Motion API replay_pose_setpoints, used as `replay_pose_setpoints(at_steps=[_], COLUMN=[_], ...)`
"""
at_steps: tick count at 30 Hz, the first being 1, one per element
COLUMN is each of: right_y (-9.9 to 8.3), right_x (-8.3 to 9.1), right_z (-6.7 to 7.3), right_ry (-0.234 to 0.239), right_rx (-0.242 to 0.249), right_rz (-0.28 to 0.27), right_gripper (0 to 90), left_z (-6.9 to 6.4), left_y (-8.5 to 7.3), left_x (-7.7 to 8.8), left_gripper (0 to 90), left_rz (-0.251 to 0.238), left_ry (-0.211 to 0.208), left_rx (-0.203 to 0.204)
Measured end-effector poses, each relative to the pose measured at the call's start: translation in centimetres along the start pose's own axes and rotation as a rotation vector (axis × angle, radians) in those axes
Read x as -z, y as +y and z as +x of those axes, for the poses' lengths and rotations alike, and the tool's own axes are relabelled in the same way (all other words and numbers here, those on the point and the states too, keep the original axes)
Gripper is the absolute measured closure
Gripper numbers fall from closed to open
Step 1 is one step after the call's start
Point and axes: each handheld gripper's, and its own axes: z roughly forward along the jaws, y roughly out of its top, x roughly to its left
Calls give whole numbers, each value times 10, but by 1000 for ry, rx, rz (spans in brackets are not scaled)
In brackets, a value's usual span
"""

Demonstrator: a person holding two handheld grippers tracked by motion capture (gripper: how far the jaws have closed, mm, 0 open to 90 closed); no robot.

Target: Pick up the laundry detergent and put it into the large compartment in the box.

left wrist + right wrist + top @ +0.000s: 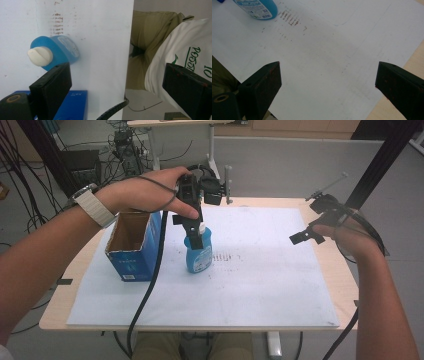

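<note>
Our left gripper (199,227) wide open right above the blue bottle (199,254), blue box (134,247) near the desk's (330,265) left edge, our right gripper (305,236) wide open, holding nothing, near the right edge

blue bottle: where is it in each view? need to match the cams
High view: blue bottle stands left of centre on the white sheet, right of the blue box, under the left tongs.
Left gripper view: upper left, white cap toward the camera.
Right gripper view: top left corner.
Shared landmark: brown smudge marks beside it.
</note>
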Motion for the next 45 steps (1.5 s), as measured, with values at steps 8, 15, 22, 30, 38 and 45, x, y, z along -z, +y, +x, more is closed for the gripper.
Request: replay_pose_setpoints(at_steps=[8,15,22,30,38,45], right_y=[3,3,-1,-6,-5,-6], right_x=[-4,-5,-4,-4,-5,-6], right_z=[0,0,0,-1,-3,-3], right_ry=[3,1,5,3,23,19], right_rx=[-3,-3,-6,-9,-30,-36], right_rz=[6,5,-14,-29,-14,-13], right_gripper=[76,76,83,84,98,98], left_z=[1,0,-1,-2,-2,3], left_y=[-8,-5,-3,-2,-2,-4], left_x=[2,2,2,2,6,9], left_gripper=[73,71,74,74,77,85], left_rz=[-23,-7,-2,-2,-6,-18], left_ry=[5,12,13,20,38,61], left_rx=[5,3,-2,1,24,108])
